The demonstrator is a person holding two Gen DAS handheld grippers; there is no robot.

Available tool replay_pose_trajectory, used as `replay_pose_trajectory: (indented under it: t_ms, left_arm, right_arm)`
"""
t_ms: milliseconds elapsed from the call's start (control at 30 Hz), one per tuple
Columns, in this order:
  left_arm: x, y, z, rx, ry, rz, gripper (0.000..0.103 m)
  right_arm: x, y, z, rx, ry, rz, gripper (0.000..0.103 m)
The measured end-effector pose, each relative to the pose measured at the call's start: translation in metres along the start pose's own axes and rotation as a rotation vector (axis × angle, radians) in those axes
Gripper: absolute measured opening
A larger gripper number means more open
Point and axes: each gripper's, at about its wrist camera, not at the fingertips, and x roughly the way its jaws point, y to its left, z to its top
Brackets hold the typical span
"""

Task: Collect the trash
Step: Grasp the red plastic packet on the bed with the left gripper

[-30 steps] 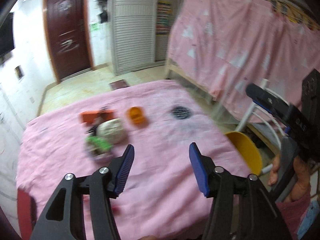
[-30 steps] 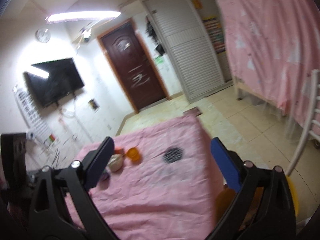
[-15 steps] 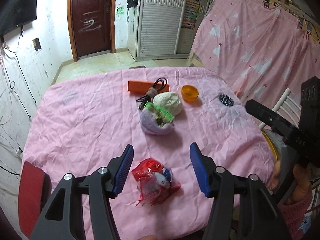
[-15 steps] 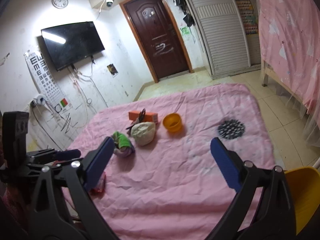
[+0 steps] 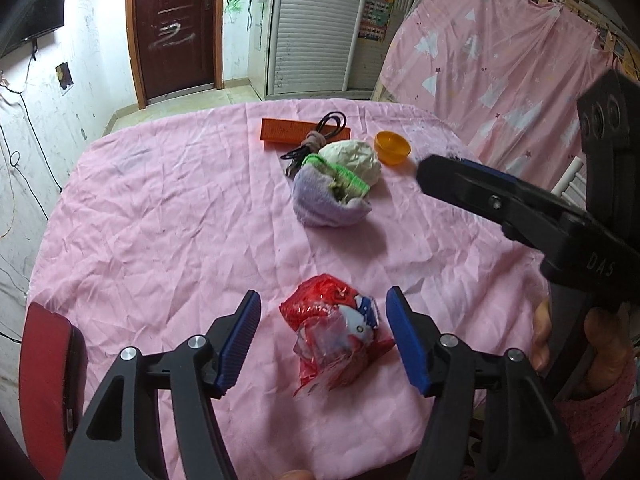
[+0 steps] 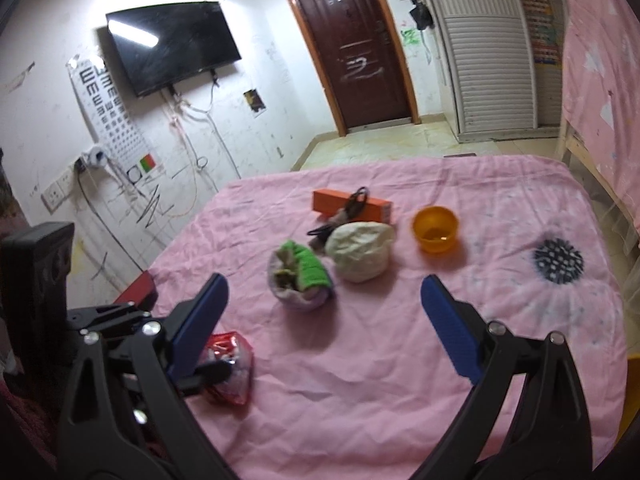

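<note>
The left wrist camera sat close above the near edge of the pink-covered desk point(image 5: 160, 208), angled steeply down between its tool's fingers toward the door point(image 5: 176, 28). The right wrist camera looked from further right, tilted less steeply, taking in the wall television point(image 6: 172, 44). Both shared the desk top, the red wrapper point(image 5: 336, 332) and the door.

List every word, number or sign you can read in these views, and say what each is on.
"DAS": embossed on the right gripper's black body, left wrist view.
"2", or a Z-like scrawl: white, on the brown door.
Rows of "E" symbols: eye chart on the wall.
Red snack wrapper, orange box, coloured poster: print too small or blurred.
</note>
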Motion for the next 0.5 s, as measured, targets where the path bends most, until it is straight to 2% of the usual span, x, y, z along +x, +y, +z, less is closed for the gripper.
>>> replay_pose_trajectory:
  t_ms: [367,433,500]
  left_arm:
    - [0.006,-0.007,-0.012,0.054,-0.014,0.051,0.056]
    - [0.007,-0.005,-0.014,0.049,-0.011,0.026,0.040]
    - [0.007,-0.004,-0.015,0.044,-0.012,0.002,0.030]
  right_arm:
    - [0.032,0.026,0.006,-0.063,0.069,0.012,0.093]
    - [0.039,0.029,0.007,-0.069,0.083,0.011,0.093]
    - [0.046,0.032,0.009,-0.076,0.097,0.006,0.093]
